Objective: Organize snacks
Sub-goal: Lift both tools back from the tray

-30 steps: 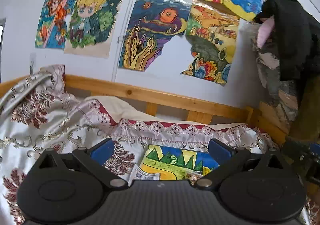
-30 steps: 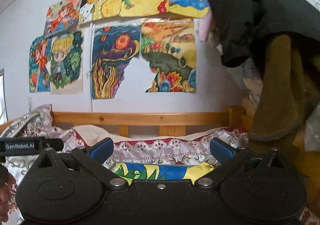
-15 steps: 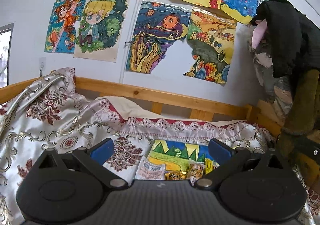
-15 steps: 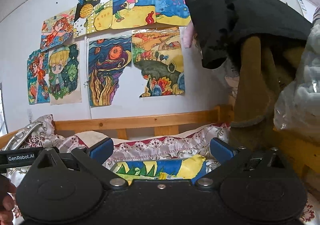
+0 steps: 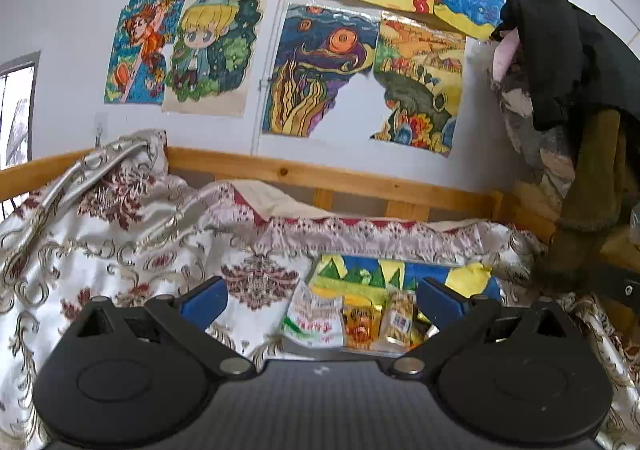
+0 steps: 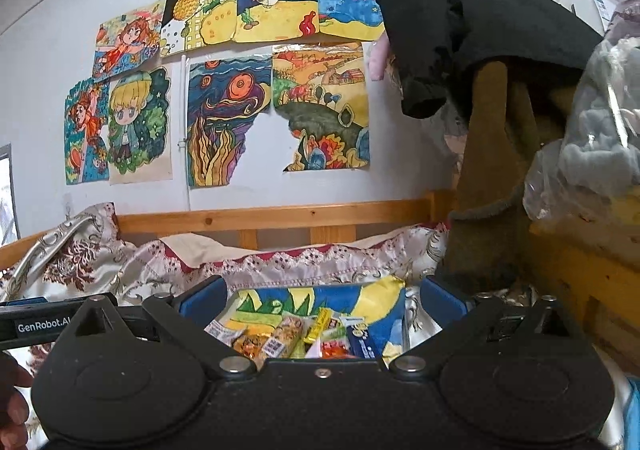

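Note:
Several snack packets lie in a heap on a painted sheet spread on the bed, seen low in both views; in the right wrist view the snack packets lie on the same painted sheet. A white packet lies at the left of the heap. My left gripper is open and empty, held above and before the packets. My right gripper is open and empty, also above the packets. The left gripper's body shows at the left edge of the right wrist view.
A patterned bedspread covers the bed. A wooden bed rail runs behind it, under a wall of drawings. Dark clothes and a plastic bag hang over the wooden frame at the right.
Both grippers have drawn back and tipped so that more of the snack packets and the painted sheet come into view. Both stay open and empty.

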`<move>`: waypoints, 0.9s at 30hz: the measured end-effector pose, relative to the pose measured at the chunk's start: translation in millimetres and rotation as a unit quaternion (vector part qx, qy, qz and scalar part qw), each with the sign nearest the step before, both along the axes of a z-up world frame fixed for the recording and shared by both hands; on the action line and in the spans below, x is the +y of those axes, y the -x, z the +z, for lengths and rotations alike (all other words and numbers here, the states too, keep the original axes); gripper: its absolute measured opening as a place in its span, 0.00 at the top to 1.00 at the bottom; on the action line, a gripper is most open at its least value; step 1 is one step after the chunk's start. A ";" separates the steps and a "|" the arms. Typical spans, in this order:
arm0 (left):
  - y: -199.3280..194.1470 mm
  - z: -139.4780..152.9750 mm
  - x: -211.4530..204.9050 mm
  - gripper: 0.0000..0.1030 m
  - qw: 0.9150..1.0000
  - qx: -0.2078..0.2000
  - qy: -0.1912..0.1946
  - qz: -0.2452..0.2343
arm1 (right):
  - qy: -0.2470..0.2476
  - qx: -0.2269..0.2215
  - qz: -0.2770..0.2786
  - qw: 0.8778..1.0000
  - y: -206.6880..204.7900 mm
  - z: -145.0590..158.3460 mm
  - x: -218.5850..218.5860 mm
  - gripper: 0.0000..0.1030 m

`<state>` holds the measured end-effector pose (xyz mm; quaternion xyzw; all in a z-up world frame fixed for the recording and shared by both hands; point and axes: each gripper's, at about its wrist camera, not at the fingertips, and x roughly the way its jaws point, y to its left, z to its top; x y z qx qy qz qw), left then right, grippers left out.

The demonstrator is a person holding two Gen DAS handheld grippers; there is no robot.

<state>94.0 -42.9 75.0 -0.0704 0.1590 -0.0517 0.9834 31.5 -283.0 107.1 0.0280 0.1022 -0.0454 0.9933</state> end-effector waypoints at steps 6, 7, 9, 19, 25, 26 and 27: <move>17.7 -9.5 4.0 0.01 1.000 0.009 -0.004 -0.002 | -0.003 0.015 -0.007 1.000 19.8 -15.9 3.9 0.01; 20.3 -11.2 4.9 0.01 1.000 0.009 -0.006 -0.003 | -0.004 0.019 -0.008 1.000 22.6 -19.4 4.3 0.01; 28.1 -16.4 5.6 0.00 1.000 0.007 -0.014 -0.007 | -0.005 0.028 -0.010 1.000 27.2 -26.3 4.8 0.01; 48.5 -32.7 6.6 0.00 0.999 0.014 -0.032 -0.011 | -0.011 0.048 -0.017 0.999 44.6 -43.2 5.0 0.01; 52.9 -37.9 11.0 0.00 0.999 0.022 -0.043 -0.011 | -0.007 0.060 -0.011 0.998 46.5 -52.4 9.9 0.01; 53.3 -39.1 12.6 0.00 0.999 0.023 -0.044 -0.009 | -0.007 0.063 -0.009 0.998 46.3 -54.0 10.9 0.01; 53.6 -40.4 14.4 0.00 0.999 0.024 -0.044 -0.008 | -0.007 0.065 -0.007 0.998 46.1 -56.1 12.1 0.01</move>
